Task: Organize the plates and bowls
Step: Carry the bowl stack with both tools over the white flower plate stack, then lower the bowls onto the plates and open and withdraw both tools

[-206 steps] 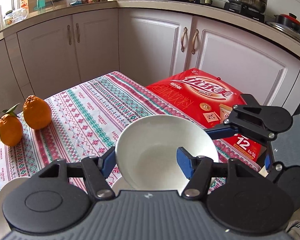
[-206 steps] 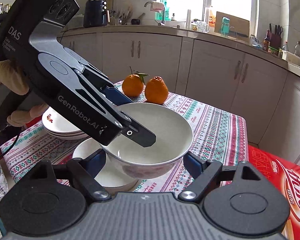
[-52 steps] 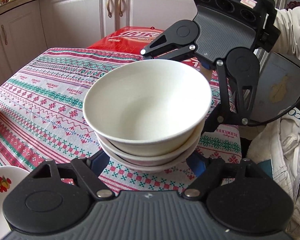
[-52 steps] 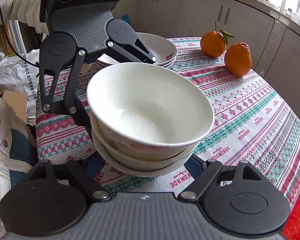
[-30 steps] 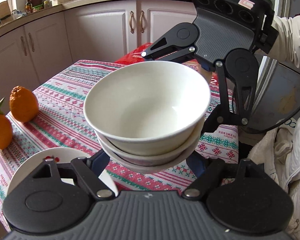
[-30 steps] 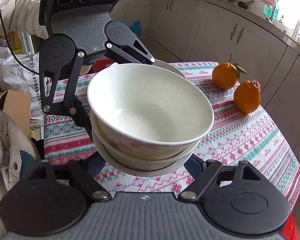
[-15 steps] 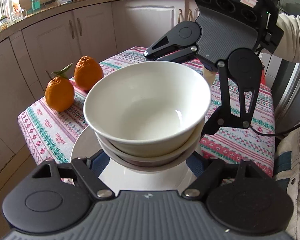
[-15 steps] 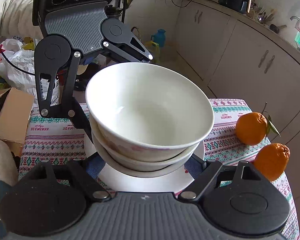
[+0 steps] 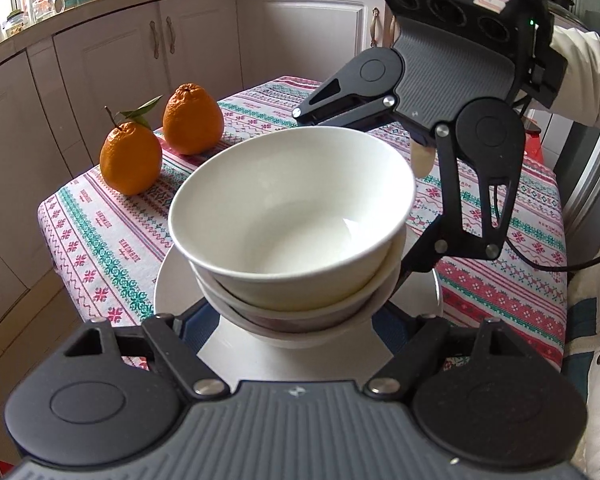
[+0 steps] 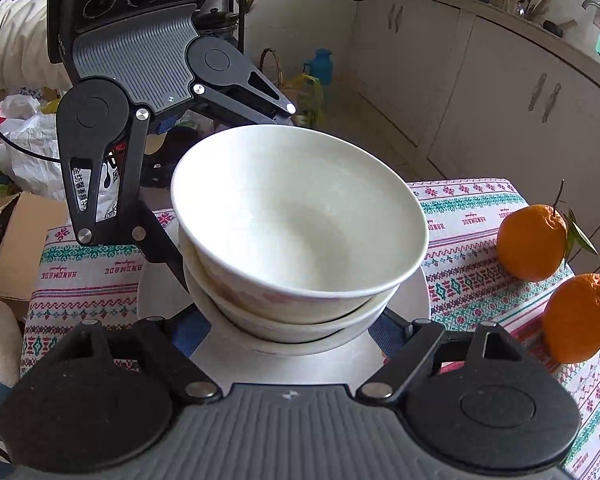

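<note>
While two oranges (image 9: 160, 136) sit near the edge of the patterned desk (image 9: 100, 236), nothing blocks the white plate (image 9: 172, 280) below the work. The stack of bowls (image 9: 292, 220) hangs just above that plate, held from opposite sides: the left hand-held gripper (image 9: 292, 320) and the right hand-held gripper (image 10: 284, 328) are each clamped on the stack's lower part. Both point steeply downward, facing each other; a pale sleeve (image 9: 580, 76) shows behind the right one.

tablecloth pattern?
The tablecloth is white with red, green and pink cross-stitch-style bands and "HANDMADE" lettering. Clearest in the left wrist view.
</note>
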A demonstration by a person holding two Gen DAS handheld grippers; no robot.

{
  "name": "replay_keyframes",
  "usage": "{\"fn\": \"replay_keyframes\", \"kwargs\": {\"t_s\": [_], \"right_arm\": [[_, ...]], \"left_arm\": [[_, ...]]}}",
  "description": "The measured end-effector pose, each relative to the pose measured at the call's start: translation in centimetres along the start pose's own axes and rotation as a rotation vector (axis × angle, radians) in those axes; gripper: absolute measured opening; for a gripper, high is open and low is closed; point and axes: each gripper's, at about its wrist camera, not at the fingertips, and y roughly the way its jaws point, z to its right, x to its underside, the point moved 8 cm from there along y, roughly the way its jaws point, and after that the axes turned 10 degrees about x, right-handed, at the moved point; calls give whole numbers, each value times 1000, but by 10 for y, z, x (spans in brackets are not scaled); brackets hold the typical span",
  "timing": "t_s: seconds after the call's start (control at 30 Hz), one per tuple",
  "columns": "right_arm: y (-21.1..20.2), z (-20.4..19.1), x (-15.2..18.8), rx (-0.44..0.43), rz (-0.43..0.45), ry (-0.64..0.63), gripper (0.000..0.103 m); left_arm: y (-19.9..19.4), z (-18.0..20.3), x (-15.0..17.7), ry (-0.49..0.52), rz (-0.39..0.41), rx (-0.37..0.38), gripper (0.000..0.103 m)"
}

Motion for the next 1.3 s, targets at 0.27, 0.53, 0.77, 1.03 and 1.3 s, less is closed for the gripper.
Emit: {"fn": "replay_keyframes", "kwargs": {"t_s": [0.27, 0.53, 0.77, 1.03, 1.3], "right_arm": [[-5, -2, 2, 24, 3, 13, 88], [-41, -11, 12, 69, 39, 79, 97], [-93, -18, 27, 350, 27, 295, 102], [-152, -29, 42, 675, 115, 578, 103], [-178, -63, 69, 757, 121, 717, 103]], "left_arm": [[-2, 2, 1, -8, 26, -37, 85], [-29, 23, 8, -52, 126, -216, 97], [-72, 65, -1, -100, 268, -479, 102], [-75, 105, -2, -293, 362, -588, 102], [-87, 145, -1, -472, 390, -841, 102]]}}
